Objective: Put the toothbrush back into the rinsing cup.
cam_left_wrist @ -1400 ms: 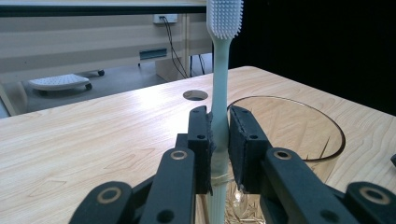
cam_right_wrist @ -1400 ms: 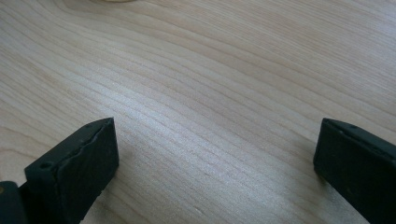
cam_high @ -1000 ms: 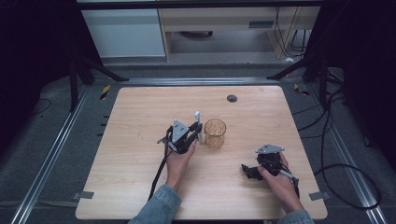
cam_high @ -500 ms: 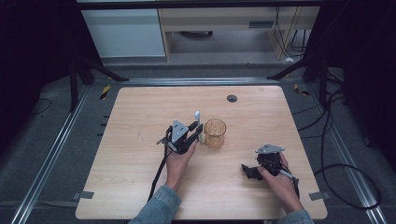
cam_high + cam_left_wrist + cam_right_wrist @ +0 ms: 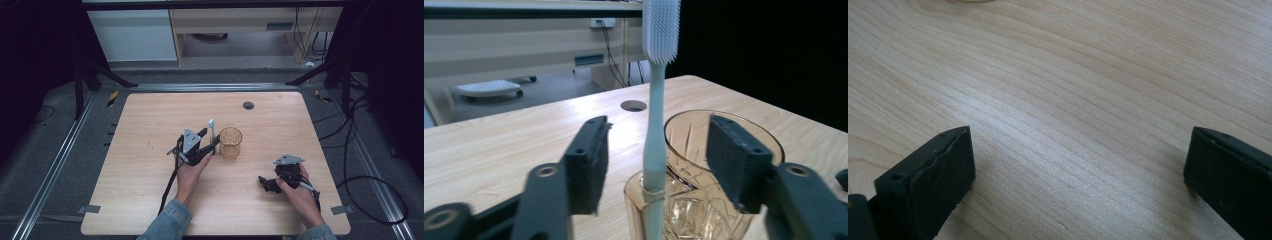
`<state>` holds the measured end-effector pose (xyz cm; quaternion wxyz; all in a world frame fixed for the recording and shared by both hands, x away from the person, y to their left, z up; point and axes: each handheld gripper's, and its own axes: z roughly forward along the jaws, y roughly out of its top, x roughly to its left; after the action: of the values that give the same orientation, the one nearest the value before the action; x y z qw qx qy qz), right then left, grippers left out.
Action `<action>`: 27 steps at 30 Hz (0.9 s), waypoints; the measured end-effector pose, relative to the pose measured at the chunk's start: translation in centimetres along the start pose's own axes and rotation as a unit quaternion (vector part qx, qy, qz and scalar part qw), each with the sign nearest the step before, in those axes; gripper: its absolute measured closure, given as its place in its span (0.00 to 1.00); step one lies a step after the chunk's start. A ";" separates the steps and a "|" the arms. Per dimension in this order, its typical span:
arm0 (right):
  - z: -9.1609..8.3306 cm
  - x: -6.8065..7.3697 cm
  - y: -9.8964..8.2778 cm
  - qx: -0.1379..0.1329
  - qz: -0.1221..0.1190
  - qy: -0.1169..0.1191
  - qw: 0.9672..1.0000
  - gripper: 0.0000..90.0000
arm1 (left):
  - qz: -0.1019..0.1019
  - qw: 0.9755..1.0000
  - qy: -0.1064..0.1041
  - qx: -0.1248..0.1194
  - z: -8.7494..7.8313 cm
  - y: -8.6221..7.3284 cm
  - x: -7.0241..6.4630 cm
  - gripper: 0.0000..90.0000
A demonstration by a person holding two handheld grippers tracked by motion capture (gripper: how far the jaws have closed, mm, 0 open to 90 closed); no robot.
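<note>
Your left gripper [image 5: 206, 141] is black, with a grey three-cornered plate just behind its jaws and a black cable trailing back from it along your forearm. Each jaw is a flat black arm with round screw holes, ending in a thick rectangular black pad [image 5: 587, 162] on its inner face. Your right gripper [image 5: 264, 182] is the same black build with its own grey plate behind the jaws; its pads [image 5: 930, 180] are blocky with worn edges. Both your sleeves [image 5: 167, 222] are blue denim.
</note>
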<state>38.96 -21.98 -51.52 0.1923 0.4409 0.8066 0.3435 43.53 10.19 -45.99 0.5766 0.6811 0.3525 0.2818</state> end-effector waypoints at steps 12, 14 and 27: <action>0.0 0.0 0.0 0.000 -0.001 0.000 1.000 0.00 | 0.012 1.000 0.002 -0.004 -0.9 0.9 0.5 0.30; 0.0 0.0 0.0 0.000 -0.001 0.000 1.000 0.00 | 0.011 1.000 -0.008 0.004 -0.9 1.1 0.6 0.26; 0.0 0.0 0.0 0.000 -0.001 0.001 1.000 0.00 | 0.052 0.997 -0.011 0.059 -2.0 2.3 0.8 0.13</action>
<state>38.96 -21.96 -51.52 0.1922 0.4397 0.8072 0.3437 42.73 11.78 -43.41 0.5235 0.7347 0.3260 0.2828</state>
